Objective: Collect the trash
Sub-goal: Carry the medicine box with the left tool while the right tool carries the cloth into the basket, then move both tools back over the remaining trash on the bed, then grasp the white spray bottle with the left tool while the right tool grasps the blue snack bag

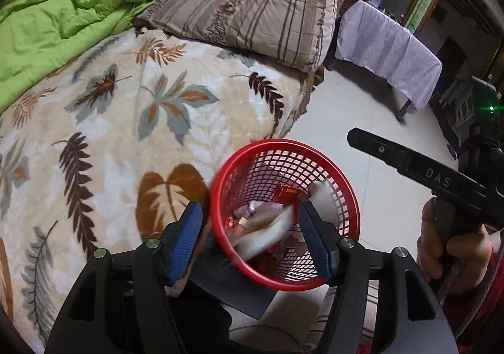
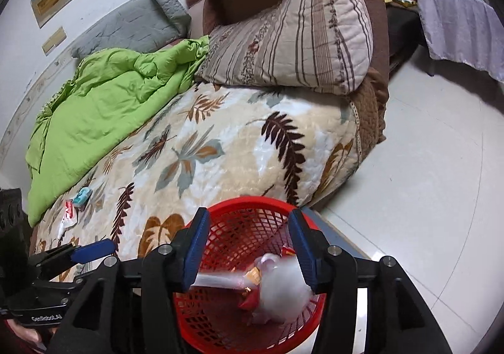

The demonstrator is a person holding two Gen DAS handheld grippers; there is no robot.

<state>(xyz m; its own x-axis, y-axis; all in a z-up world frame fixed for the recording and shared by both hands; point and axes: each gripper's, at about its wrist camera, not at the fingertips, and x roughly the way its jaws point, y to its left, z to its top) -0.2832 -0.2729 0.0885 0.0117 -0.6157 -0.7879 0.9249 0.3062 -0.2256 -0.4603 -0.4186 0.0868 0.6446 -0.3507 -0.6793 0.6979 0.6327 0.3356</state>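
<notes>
While blurred white wrapper (image 2: 277, 288) drops into red basket (image 2: 318, 303), right gripper (image 2: 249, 248) jaws wide, empty. Left gripper (image 1: 250, 237) jaws wide, empty too. Remaining wrappers (image 2: 74, 207) on blanket (image 2: 220, 139): light, crinkly, slippery; pinch raised edge.

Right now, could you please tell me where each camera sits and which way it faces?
Left wrist: rides the left claw, looking down into the red basket beside the bed's leaf blanket; its open blue fingers, the right hand and the right claw's handle show.
Right wrist: rides the right claw, above the same red basket, where blurred white trash drops; the left claw shows at lower left.
Shared: basket, leaf blanket, green quilt, striped pillow.
</notes>
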